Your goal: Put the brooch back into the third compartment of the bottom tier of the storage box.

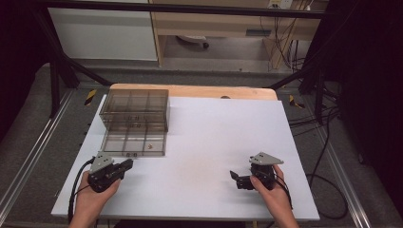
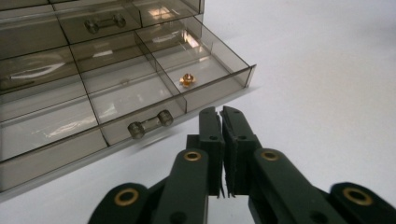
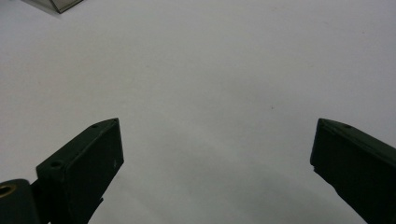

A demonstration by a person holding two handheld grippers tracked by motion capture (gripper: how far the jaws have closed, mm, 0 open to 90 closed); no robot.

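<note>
Fingers of left gripper [image 2: 220, 112] clenched empty near drawer [image 2: 140, 93]; right gripper [image 3: 215, 140] released; no legible writing

Your left gripper [image 1: 127, 165] sits just in front of the open drawer [image 1: 134, 142]. Your right gripper [image 1: 234, 176] rests well apart on the white table [image 1: 214, 142].

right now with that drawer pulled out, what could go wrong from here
1. The left gripper has its jaws shut just short of the drawer's handle; pushing in like this could bump the open drawer rather than grip it.
2. A jolt could bounce the small brass part lying loose in the end compartment.
3. The clear organiser looks light, so it may slide on the white board.
</note>
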